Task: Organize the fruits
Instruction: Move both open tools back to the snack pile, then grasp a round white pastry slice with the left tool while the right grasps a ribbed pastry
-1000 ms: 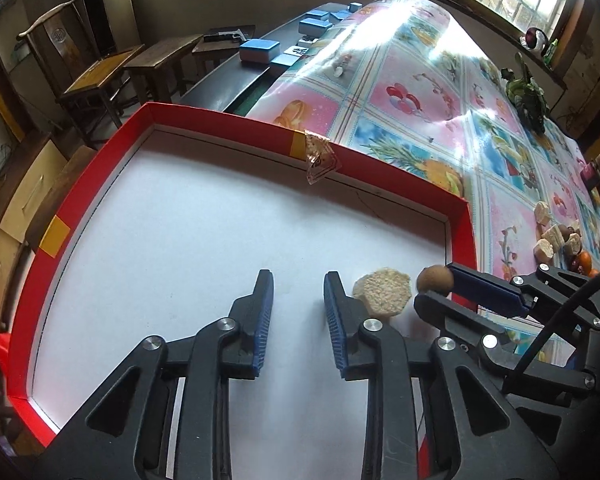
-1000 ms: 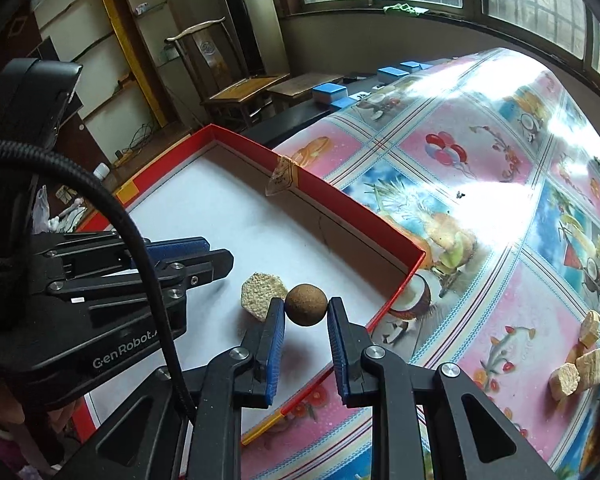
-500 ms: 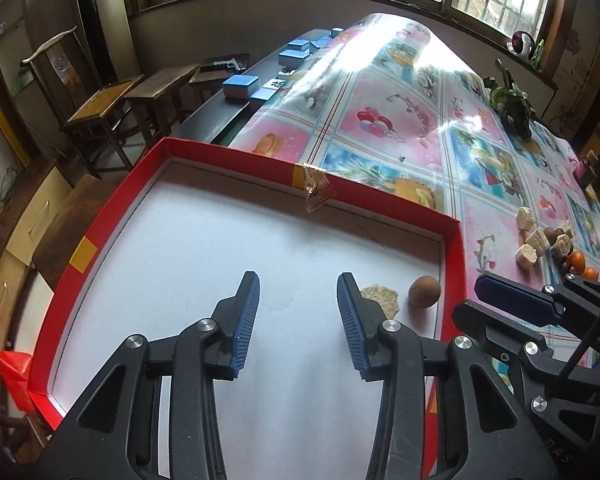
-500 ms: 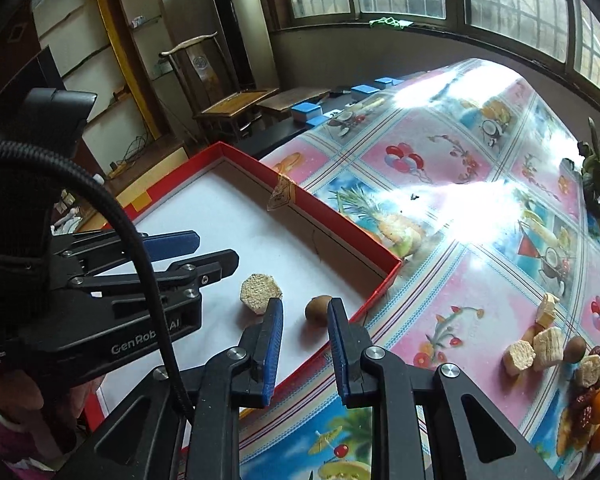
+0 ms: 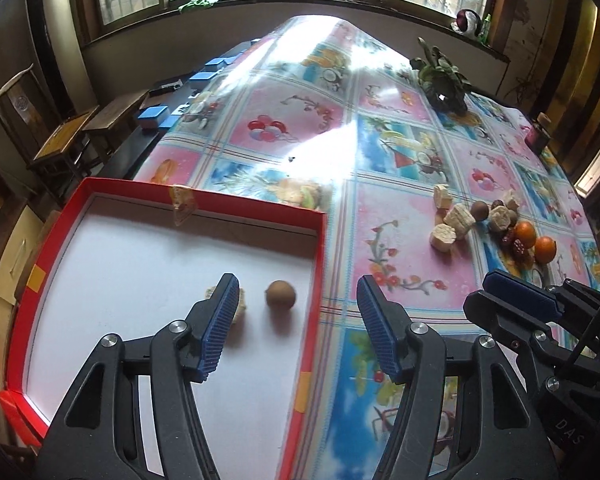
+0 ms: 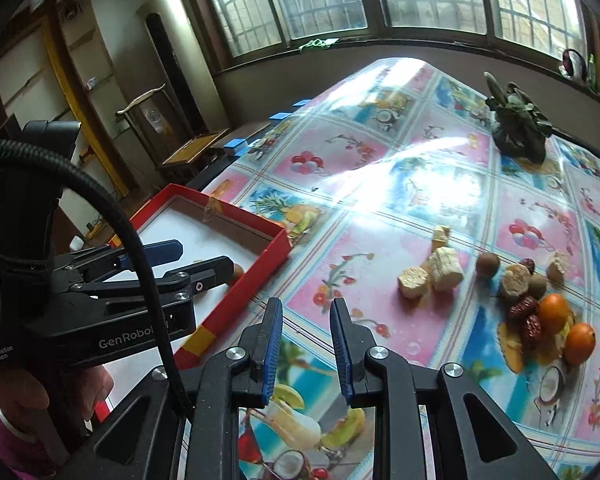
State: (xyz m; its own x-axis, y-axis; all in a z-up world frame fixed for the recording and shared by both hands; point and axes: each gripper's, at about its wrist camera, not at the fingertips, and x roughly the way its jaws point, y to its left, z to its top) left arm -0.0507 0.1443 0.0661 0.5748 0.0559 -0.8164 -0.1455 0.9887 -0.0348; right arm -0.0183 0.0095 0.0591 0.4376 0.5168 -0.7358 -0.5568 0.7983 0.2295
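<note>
**Back to the pile for the next fruit**

The brown fruit [image 5: 281, 295] lies in the red tray [image 5: 321, 248] beside a pale chunk [image 5: 240, 305]; the rest sit well apart on the tablecloth [image 6: 380, 240]. The left gripper [image 5: 294, 320], empty, has just been opening. The right gripper [image 6: 305, 346], narrow and empty, should widen before descending on a single piece such as the orange [image 6: 554, 312].

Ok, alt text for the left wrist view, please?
The left gripper, open and empty, hovers above a red tray holding a brown round fruit and a pale chunk. More fruit pieces lie on the patterned tablecloth, with the right gripper at the frame's right.
</note>
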